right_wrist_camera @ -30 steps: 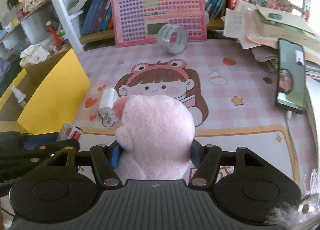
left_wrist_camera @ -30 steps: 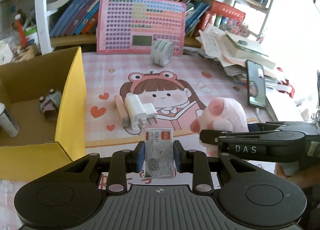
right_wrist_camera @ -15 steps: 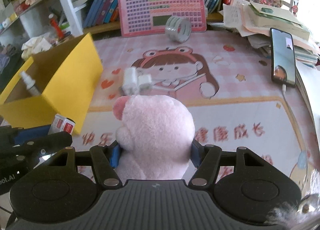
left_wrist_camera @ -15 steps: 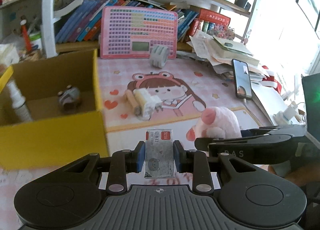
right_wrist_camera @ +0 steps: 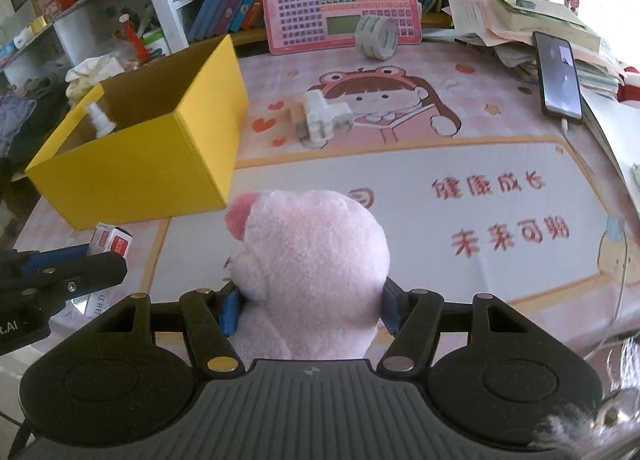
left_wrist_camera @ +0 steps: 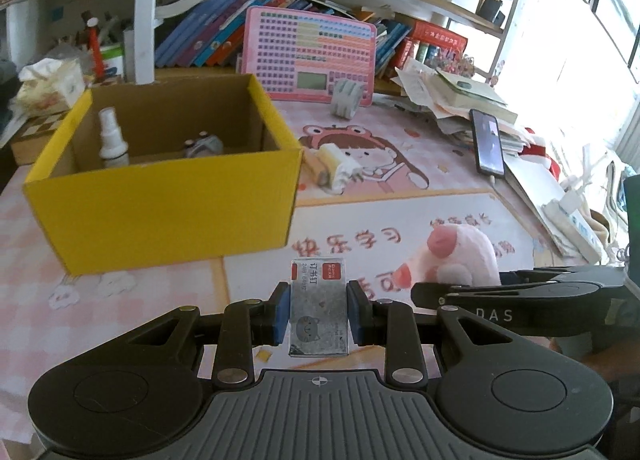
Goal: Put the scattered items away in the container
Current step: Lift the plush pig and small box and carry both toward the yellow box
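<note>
Low in the centre of the left wrist frame, my left gripper (left_wrist_camera: 319, 314) is clamping its jaws on a small box of staples (left_wrist_camera: 319, 306), grey with a red label, and holding it above the worktop (left_wrist_camera: 120, 300), apart from the front wall of the yellow cardboard box (left_wrist_camera: 160, 204). At the bottom centre of the right wrist frame, my right gripper (right_wrist_camera: 310, 310) is squeezing a pink plush toy (right_wrist_camera: 312, 272) between its half-spread jaws. Inside the yellow cardboard box, at the upper left, a white spray bottle (left_wrist_camera: 113, 139) is standing upright beside a small grey object (left_wrist_camera: 203, 146). Right of the box, a white charger plug (right_wrist_camera: 325, 118) is lying on the pink mat (right_wrist_camera: 400, 188), and a roll of tape (right_wrist_camera: 377, 37) is sitting farther back against a pink keyboard toy (right_wrist_camera: 340, 0)
</note>
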Tool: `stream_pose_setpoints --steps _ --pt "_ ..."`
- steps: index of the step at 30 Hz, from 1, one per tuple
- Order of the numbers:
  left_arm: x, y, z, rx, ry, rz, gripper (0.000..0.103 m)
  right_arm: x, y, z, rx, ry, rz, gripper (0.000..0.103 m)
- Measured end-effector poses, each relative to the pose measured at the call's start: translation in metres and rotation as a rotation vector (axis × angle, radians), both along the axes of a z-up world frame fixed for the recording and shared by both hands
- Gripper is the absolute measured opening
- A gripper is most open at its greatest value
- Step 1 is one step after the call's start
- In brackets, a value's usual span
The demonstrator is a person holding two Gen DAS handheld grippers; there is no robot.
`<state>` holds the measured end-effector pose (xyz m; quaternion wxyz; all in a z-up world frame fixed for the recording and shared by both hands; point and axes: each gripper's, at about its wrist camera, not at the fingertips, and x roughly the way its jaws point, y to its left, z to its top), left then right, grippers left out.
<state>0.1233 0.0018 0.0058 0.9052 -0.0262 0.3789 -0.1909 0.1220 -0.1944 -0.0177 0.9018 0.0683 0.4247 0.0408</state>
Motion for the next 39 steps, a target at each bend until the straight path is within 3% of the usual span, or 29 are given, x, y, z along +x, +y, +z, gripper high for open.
stream_pose_setpoints --steps 10,18,26,39 --pt "-0.023 0.041 0.003 -0.013 -0.023 0.037 0.028 -0.022 0.048 0.006 -0.014 -0.018 0.067 0.062" --pt "-0.035 0.078 0.005 -0.03 -0.018 0.126 0.028 -0.029 0.099 0.013 -0.058 -0.024 0.253 0.062" --pt "-0.033 0.106 0.015 -0.064 -0.067 0.201 0.028 -0.025 0.128 0.027 -0.104 -0.11 0.349 0.062" --pt "0.014 0.111 0.057 -0.079 -0.208 0.192 0.028 0.017 0.131 0.072 -0.102 -0.292 0.355 0.062"
